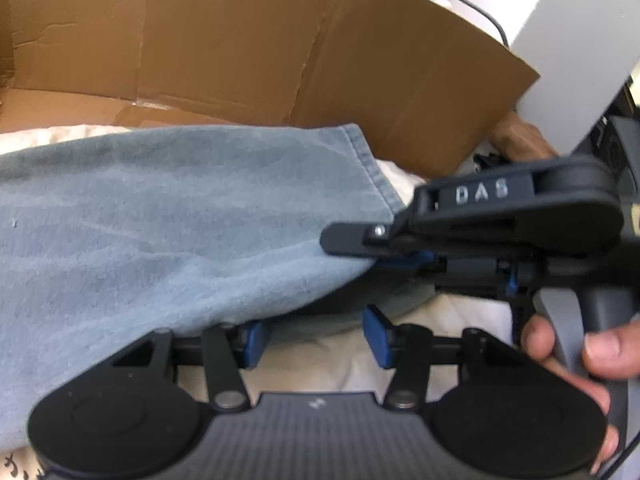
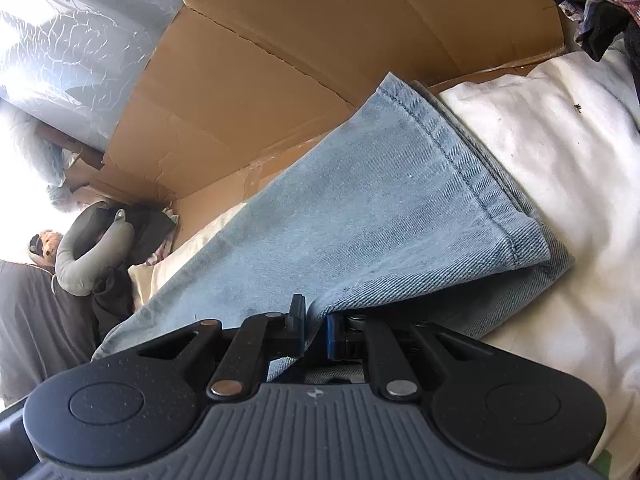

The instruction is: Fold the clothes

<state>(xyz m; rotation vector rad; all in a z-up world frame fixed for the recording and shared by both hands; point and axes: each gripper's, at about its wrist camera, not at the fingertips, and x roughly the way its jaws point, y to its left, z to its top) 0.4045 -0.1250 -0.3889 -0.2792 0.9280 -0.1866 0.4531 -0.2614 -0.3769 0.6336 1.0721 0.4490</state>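
Light blue jeans (image 1: 160,220) lie across white bedding (image 1: 320,364), the hemmed leg end toward the cardboard. My left gripper (image 1: 316,340) is open low over the bedding; its left blue pad (image 1: 254,344) sits under the draped denim edge. Seen from the left wrist, my right gripper (image 1: 372,256) comes in from the right, held by a hand (image 1: 580,352), and pinches the denim's edge. In the right wrist view the right gripper (image 2: 316,332) is shut on a fold of the jeans (image 2: 380,200), whose doubled leg runs away from it.
A flattened cardboard box (image 1: 240,40) stands as a wall behind the bedding (image 2: 540,140). A pile of dark clothes (image 2: 600,12) sits at the far right corner. A grey neck pillow (image 2: 92,256) lies at the left. A white panel (image 1: 572,40) and a cable (image 1: 480,8) are beyond the box.
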